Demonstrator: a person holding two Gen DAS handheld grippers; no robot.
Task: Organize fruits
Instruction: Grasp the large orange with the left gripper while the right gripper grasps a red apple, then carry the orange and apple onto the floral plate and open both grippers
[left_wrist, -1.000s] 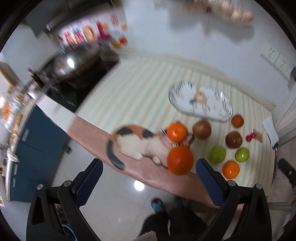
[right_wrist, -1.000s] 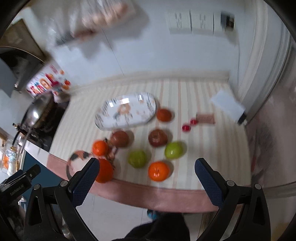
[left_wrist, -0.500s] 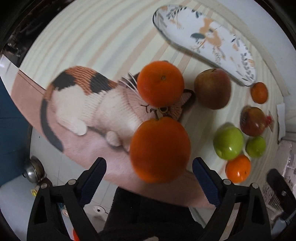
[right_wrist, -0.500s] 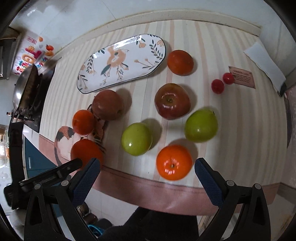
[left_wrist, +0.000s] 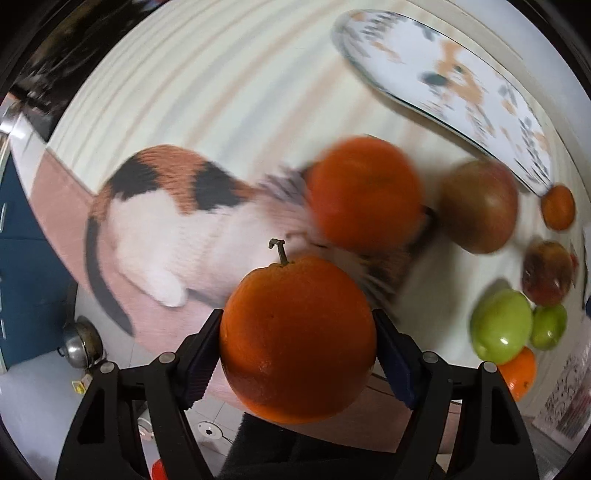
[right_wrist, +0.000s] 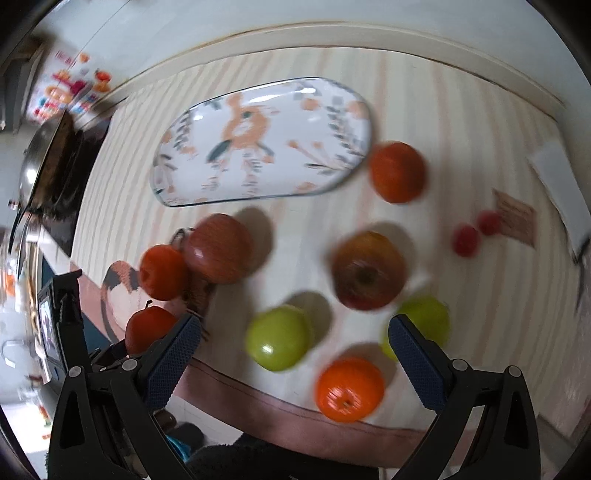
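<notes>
left claw (left_wrist: 298, 341) clamps stemmed orange (left_wrist: 298, 341) across widest part; right claw (right_wrist: 294, 341) hangs open, empty. orange looks firm, weighty, round, likely to roll; platter (right_wrist: 343, 110) waits.

A dimpled, matt orange (left_wrist: 298, 341) between ribbed rubbery pads (left_wrist: 197, 356); glossy green apples (right_wrist: 277, 338), a shiny glazed platter (right_wrist: 266, 140) on striped cloth (right_wrist: 443, 122).

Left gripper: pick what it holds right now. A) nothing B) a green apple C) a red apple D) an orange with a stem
D: in the left wrist view the left gripper has its jaws pressed against both sides of the orange with a stem.
</notes>
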